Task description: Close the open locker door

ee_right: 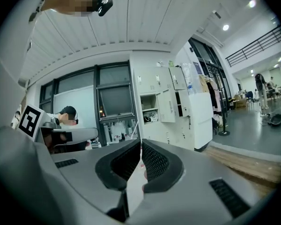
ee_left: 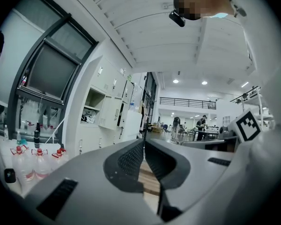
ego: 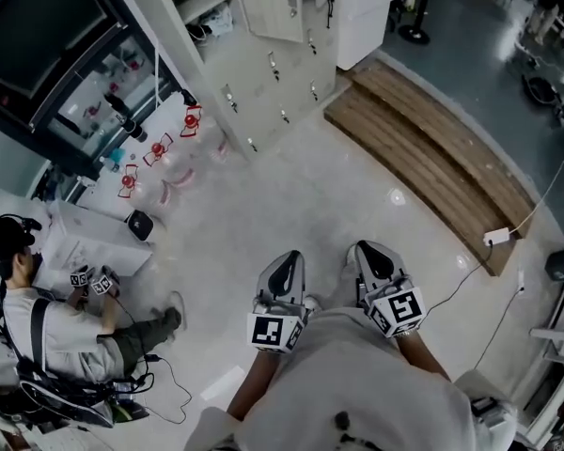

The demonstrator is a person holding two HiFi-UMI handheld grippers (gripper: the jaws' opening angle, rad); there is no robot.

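Head view: we hold left gripper [ego: 287, 259] and right gripper [ego: 369, 250] at 6 o'clock; open locker door [ego: 273, 3] at 12, wooden platform [ego: 432, 158] at 2, seated person [ego: 38, 318] at 8. Left gripper view: jaws together, empty. Right gripper view: jaws together, empty; open compartment [ee_right: 149, 108] at 12 holds a tangled bundle [ee_right: 151, 118].

Left gripper [ego: 284, 269] and right gripper [ego: 376, 257] side by side, open locker door [ego: 269, 4] well ahead of them, wooden platform [ego: 428, 153] ahead-right, seated person [ego: 49, 332] far left of left gripper

Bright ceiling lights, floor glare, fisheye-warped dark edges, mild softness
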